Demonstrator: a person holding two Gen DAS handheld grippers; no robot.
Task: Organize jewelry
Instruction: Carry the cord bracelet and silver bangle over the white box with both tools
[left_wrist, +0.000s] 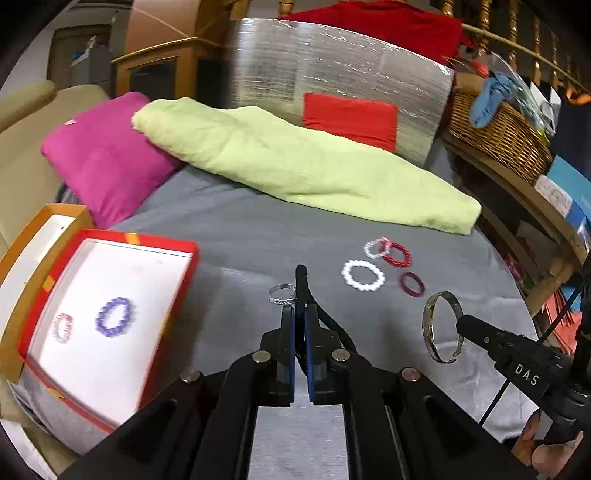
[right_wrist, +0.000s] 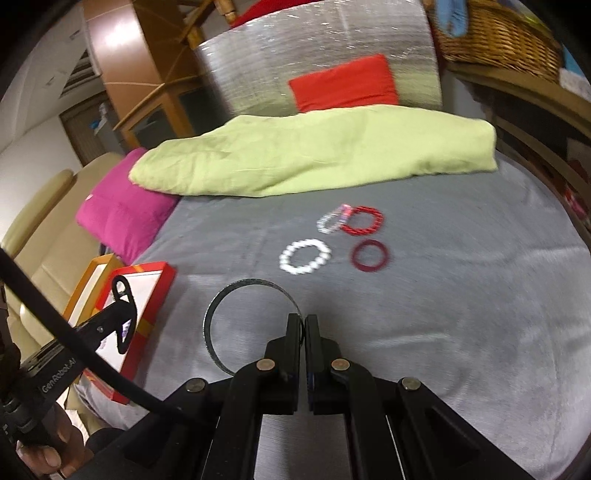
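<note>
On a grey bedspread (right_wrist: 443, 314), the left gripper (left_wrist: 300, 317) pinches a black looped band (left_wrist: 302, 280), its long axis pointing to 12 o'clock. The right gripper (right_wrist: 305, 325) clamps a silver cuff bangle (right_wrist: 221, 314), standing on edge. At 1 o'clock lie 4 loose bracelets, the white beaded bracelet (right_wrist: 304, 256) nearest. A red box (left_wrist: 107, 317) at 9 o'clock holds 2 more.

Home bedroom: bed (left_wrist: 258, 236), pillow (left_wrist: 107, 158).

Eight bracelets (left_wrist: 362, 275) (two boxed)
</note>
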